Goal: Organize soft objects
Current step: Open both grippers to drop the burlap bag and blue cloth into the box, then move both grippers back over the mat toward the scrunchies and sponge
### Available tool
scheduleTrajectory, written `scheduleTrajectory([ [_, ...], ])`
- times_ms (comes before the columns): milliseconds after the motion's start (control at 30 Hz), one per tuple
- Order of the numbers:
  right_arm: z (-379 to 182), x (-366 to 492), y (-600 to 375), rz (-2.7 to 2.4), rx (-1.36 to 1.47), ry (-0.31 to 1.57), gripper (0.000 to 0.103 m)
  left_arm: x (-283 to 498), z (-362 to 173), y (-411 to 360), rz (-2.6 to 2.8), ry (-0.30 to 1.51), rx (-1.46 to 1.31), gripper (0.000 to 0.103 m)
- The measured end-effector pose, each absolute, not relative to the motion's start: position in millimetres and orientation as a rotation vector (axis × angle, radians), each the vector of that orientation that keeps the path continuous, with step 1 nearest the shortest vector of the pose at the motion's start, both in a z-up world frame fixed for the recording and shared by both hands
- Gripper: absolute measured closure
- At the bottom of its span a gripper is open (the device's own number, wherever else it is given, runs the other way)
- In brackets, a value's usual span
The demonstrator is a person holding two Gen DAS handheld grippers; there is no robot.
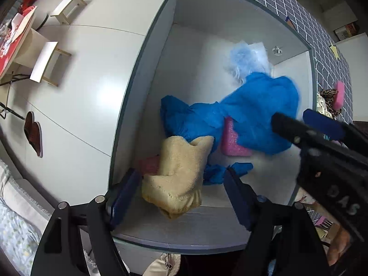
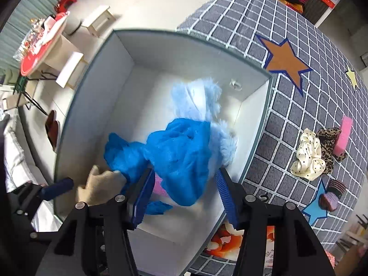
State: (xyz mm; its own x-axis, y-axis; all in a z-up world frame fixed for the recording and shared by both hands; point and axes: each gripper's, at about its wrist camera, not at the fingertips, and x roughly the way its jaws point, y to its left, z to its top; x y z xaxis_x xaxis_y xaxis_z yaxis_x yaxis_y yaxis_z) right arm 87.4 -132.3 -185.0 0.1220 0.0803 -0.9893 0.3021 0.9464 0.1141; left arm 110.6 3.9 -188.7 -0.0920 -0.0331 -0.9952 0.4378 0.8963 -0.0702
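Observation:
A white box with a grey-green rim [image 1: 128,92] lies below both grippers. My left gripper [image 1: 181,195] is open, with a beige knitted cloth [image 1: 179,172] loose between its fingers on the box floor. My right gripper [image 2: 184,197] is open too, and a bright blue cloth [image 2: 179,156] sits blurred between and ahead of its pads, which do not press on it. The blue cloth [image 1: 241,115] partly covers a pink sponge [image 1: 232,142]. Behind it lies a pale blue furry piece [image 2: 207,105]. In the left wrist view the right gripper [image 1: 301,124] comes in from the right.
On the grey checked cover [image 2: 287,119] right of the box lie a cream dotted scrunchie [image 2: 308,158], a leopard-print scrunchie [image 2: 329,145], a pink sponge [image 2: 343,135] and a small dark purple item [image 2: 331,195]. Small stools [image 1: 69,7] and slippers [image 1: 34,133] stand on the floor to the left.

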Motion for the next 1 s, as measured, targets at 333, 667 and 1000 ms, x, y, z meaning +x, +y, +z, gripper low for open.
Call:
scheduleTrajectory([
  [333, -169, 78, -143, -0.165, 0.405, 1.383, 0.021, 108, -169, 3, -0.430, 1.596, 0.298, 0.024],
  [667, -150, 47, -172, -0.212, 0.492, 1.334, 0.021, 103, -159, -18, -0.454, 1.580, 0.314, 0.024],
  [1000, -129, -10, -233, -0.338, 0.631, 1.257, 0.021, 76, -139, -79, -0.548, 1.520, 0.389, 0.024],
])
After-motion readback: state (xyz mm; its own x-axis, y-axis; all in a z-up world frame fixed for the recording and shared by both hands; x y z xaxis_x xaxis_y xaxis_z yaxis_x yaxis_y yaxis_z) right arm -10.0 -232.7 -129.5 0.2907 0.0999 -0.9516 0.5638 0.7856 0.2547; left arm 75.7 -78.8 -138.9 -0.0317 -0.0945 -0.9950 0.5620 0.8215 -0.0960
